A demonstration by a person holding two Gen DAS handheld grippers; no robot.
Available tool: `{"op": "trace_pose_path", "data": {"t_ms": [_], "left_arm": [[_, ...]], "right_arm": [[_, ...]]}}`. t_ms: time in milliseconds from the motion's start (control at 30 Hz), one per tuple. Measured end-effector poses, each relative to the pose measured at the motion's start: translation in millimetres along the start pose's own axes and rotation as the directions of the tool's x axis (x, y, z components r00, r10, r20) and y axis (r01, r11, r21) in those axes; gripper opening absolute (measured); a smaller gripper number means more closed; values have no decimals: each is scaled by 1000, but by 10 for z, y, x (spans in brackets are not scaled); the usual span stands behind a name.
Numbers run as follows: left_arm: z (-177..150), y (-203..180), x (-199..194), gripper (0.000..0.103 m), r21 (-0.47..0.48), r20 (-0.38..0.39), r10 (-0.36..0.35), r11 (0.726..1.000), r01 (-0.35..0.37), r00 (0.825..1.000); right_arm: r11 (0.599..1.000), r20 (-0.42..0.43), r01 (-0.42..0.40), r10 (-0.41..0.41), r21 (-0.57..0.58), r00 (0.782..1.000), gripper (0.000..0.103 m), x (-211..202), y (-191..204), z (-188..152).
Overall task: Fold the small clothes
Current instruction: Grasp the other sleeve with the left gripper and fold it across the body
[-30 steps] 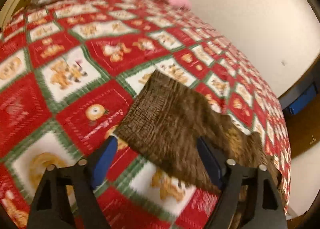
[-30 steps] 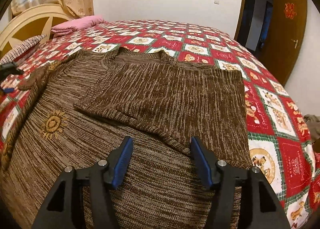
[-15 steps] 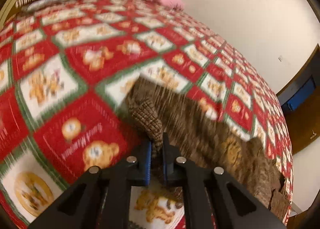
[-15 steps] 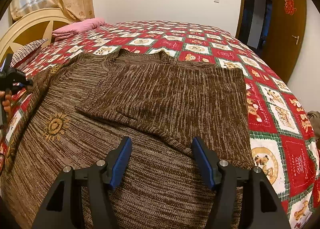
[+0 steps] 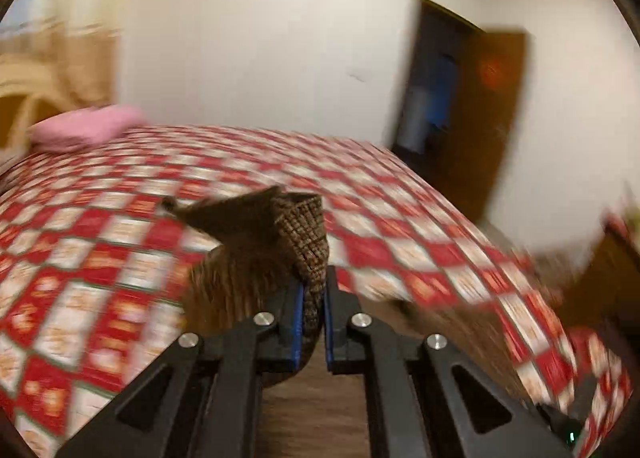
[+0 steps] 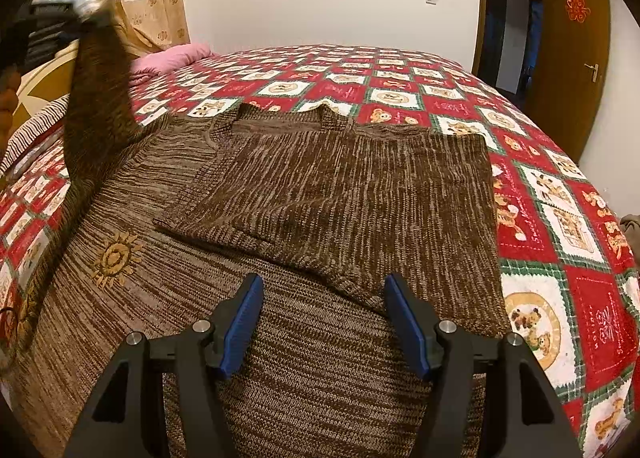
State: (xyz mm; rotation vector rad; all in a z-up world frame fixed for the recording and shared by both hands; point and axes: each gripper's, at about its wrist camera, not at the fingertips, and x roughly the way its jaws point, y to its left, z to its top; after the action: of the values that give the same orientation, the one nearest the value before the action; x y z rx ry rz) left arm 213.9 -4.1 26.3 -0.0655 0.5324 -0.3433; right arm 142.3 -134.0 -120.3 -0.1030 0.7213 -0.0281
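Note:
A brown knit sweater lies flat on the bed, its right side folded over the body. My left gripper is shut on the cuff of the left sleeve and holds it raised above the bed. In the right wrist view that sleeve hangs in the air at the far left under the left gripper. My right gripper is open and empty, hovering over the sweater's lower part near the folded edge.
The bed is covered by a red, white and green bear-print quilt. A pink pillow and a striped pillow lie by the headboard. A brown door stands open at the right.
My left gripper closed on the sleeve cuff, then lifted it high off the bed and swung to the right. The right gripper stayed nearly still and open.

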Motion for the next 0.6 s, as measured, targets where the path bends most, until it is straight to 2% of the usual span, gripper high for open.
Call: {"op": "trace_pose_path", "data": {"t_ms": [67, 133, 233, 333, 367, 400, 433, 467, 500, 533, 600], "left_arm": [[-288, -473, 230, 8, 91, -70, -33, 995, 40, 997], [-551, -742, 405, 8, 134, -138, -51, 989, 70, 989], [-836, -878, 591, 8, 168, -214, -22, 984, 59, 977], [-984, -824, 601, 16, 150, -285, -17, 987, 62, 958], [-1007, -761, 531, 26, 134, -299, -24, 989, 67, 954], [-1024, -669, 408, 47, 106, -300, -39, 992, 74, 953], [-1034, -588, 309, 58, 80, -286, -47, 994, 73, 957], [-1049, -460, 155, 73, 45, -249, -46, 997, 59, 967], [-1073, -343, 52, 81, 25, -217, -37, 999, 43, 975], [-1105, -219, -68, 83, 4, -188, -4, 1000, 5, 982], [-1182, 39, -203, 83, -25, -189, 68, 997, -74, 980]], "right_arm": [[1000, 1, -2, 2, 2, 1000, 64, -1, 1, -2], [1000, 4, -10, 10, 10, 1000, 64, -6, -10, -3], [1000, 8, -19, 18, 22, 1000, 64, -11, -31, -5], [999, 8, -22, 22, 25, 1000, 64, -12, -36, -2], [999, 9, -24, 24, 26, 1000, 64, -12, -37, -2], [999, 9, -27, 27, 30, 1000, 64, -13, -38, -5], [999, 10, -31, 31, 37, 999, 64, -18, -46, -4], [998, 12, -40, 40, 51, 999, 64, -23, -69, -1], [997, 12, -51, 51, 65, 999, 64, -29, -88, 5], [995, 8, -61, 60, 76, 998, 64, -39, -106, 14], [987, -9, -92, 94, 133, 996, 64, -53, -171, 93]]}}
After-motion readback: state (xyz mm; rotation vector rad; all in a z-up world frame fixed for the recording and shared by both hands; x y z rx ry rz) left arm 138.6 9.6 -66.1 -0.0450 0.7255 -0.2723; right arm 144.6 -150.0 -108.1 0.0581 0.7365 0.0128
